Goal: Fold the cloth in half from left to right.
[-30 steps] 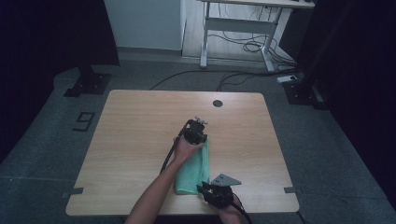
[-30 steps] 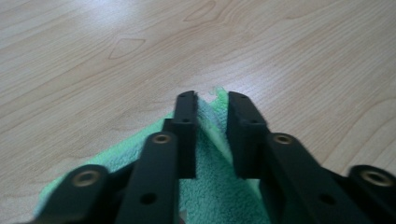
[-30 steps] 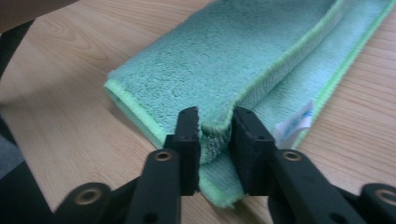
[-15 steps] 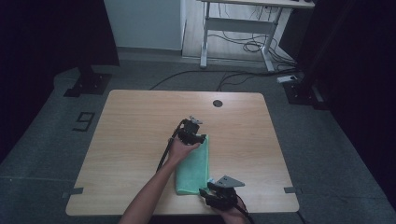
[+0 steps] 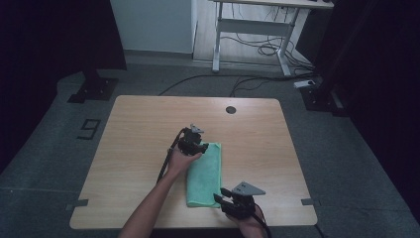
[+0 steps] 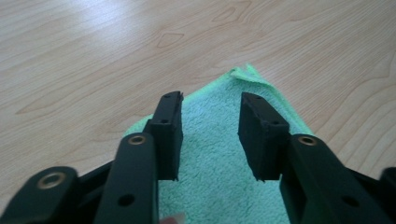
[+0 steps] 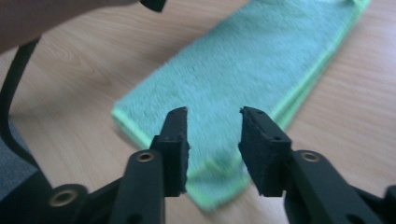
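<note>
Folded green terry cloth lies lower centre of light wooden table, long narrow strip; near end cut off under right gripper. Left gripper at cloth's far left corner. Both sets of jaws apart, just been closing, nothing clamped. Since earlier frame, left gripper slid leftward off cloth's top edge.

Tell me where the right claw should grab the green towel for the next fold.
Probably the near end's corner of the green towel, just ahead of the right claw. The towel lies flat, folded into a long strip, its stacked edges showing along one long side. Come in low from the near table edge, jaws astride all the layers.
</note>
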{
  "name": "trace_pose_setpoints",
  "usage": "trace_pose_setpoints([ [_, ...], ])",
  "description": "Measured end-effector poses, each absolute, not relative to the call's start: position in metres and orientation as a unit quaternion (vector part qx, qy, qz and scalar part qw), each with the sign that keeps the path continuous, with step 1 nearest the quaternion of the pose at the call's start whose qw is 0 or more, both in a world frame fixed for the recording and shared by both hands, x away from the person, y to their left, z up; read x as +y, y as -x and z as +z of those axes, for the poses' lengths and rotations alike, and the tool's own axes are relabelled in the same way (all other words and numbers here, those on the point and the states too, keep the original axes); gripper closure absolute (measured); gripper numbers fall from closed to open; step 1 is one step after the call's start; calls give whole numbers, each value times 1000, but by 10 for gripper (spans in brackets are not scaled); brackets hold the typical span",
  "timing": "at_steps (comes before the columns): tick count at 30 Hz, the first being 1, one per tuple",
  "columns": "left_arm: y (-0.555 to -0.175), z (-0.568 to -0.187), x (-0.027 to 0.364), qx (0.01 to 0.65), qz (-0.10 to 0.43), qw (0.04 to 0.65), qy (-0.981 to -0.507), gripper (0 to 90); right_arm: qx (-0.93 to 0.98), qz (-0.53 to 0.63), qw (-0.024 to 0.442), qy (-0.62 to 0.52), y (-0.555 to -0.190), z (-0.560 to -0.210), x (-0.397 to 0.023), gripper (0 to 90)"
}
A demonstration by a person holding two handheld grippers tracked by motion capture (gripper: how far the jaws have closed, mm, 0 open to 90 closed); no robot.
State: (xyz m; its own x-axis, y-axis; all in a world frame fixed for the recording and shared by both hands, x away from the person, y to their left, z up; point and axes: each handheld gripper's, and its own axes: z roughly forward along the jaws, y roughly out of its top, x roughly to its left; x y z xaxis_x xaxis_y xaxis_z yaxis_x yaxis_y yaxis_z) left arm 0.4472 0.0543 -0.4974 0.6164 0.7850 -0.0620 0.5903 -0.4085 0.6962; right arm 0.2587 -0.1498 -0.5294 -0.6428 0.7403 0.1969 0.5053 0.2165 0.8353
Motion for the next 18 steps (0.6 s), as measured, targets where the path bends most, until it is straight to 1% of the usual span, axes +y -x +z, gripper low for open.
trace_pose_setpoints([
  [4, -451, -505, 54, 417, 140, 335, -833, 651, 778, 474, 122, -394, -270, -528, -133, 664],
  [8, -455, -513, 59, 426, 139, 323, -834, 677, 798, 453, 117, -380, -275, -537, -120, 670],
  [13, -458, -524, 65, 436, 139, 311, -833, 696, 815, 426, 113, -377, -270, -549, -119, 670],
  [18, -459, -532, 69, 443, 133, 312, -830, 705, 816, 423, 119, -375, -257, -550, -128, 686],
])
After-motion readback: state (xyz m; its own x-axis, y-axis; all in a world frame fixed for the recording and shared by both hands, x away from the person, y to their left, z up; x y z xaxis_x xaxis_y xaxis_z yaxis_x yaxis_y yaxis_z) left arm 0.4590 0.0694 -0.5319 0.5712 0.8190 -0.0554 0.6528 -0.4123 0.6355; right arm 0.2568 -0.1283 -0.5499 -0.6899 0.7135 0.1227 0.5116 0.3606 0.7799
